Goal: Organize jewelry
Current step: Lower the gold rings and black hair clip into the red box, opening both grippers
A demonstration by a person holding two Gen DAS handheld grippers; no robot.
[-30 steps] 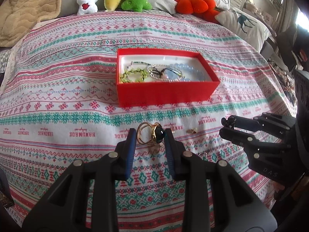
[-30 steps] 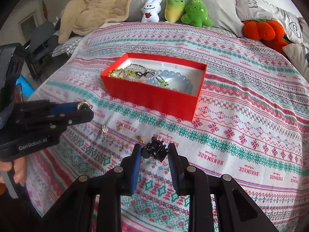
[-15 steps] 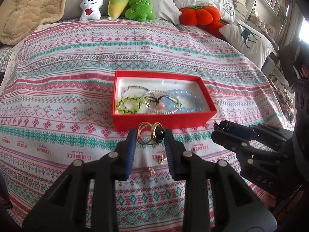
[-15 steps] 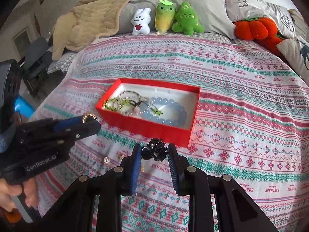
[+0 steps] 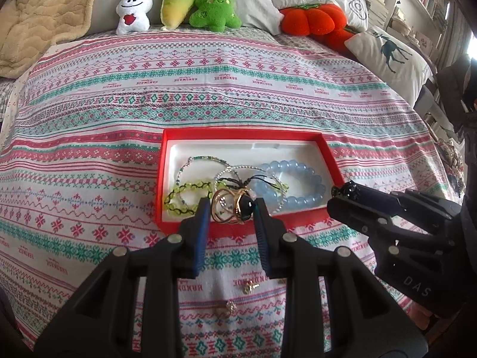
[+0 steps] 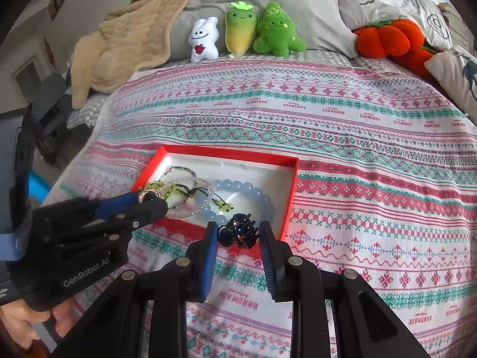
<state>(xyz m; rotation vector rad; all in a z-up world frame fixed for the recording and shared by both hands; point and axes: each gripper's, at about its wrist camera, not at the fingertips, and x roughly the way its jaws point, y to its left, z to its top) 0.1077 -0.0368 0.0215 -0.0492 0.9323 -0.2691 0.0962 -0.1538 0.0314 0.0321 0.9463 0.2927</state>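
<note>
Red cardboard forms the shallow open box (image 5: 329, 161) lying on a bed, on a bedspread (image 5: 89, 161) patterned in pink, green and white bands. Its white inside holds a pale blue bead bracelet (image 5: 301, 185), a yellow-green beaded bracelet (image 5: 182, 197) and thin clear bead strands (image 5: 205, 161), tangled together toward the box's left and middle.

Seen from its own camera, the left gripper (image 5: 229, 208) is over the near edge of the box. Its blue-padded jaws are partly closed and pinch a gold wire ring with a dark stone (image 5: 235, 205) between them. The ring is in the air, in front of the bracelets.

To its right, the right gripper (image 6: 237, 232) is also narrowed to a small gap and clamps a small black claw hair clip (image 6: 238, 231). The clip is just above the box's near wall, close to the blue bracelet.

Two small gold-coloured pieces (image 5: 249, 288) lie loose on the bedspread, nearer than the box, below the left gripper; what they are is too small to tell.

A person's hand (image 6: 26, 325) grips the left gripper's handle at the lower left of the right camera's view.

At the head of the bed stand a white plush (image 6: 204, 40), a green and yellow plush (image 6: 240, 28), a green tree plush (image 6: 275, 31) and an orange pumpkin cushion (image 6: 384, 38), with a beige quilted blanket (image 6: 128, 41) heaped to the left.
</note>
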